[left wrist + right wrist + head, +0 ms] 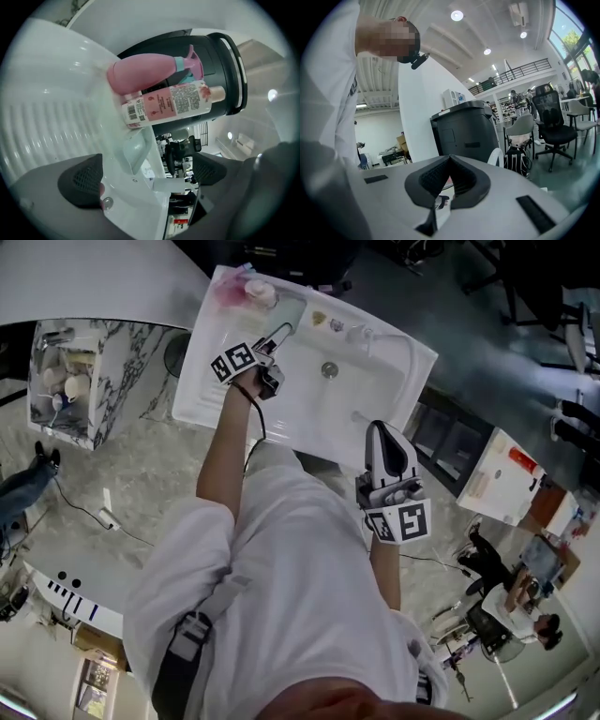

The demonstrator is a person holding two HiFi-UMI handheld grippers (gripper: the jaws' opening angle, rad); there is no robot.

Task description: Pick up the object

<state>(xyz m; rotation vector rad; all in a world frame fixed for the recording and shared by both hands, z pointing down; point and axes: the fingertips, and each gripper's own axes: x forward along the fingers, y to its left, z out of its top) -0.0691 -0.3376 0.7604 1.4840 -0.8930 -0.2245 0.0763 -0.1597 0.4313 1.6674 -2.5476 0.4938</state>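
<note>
Pink spray bottle (140,75) on sink (199,395) corner edge, left gripper (145,174) jaws apart nearby, right gripper (450,180) jaws together.

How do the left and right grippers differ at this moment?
The left gripper has its fingers wide apart, while the right gripper has its fingers closed together. The left gripper reaches out over the sink toward the pink spray bottle, while the right gripper is held back at the sink's near edge, pointing out at the room. Both hold nothing.
</note>
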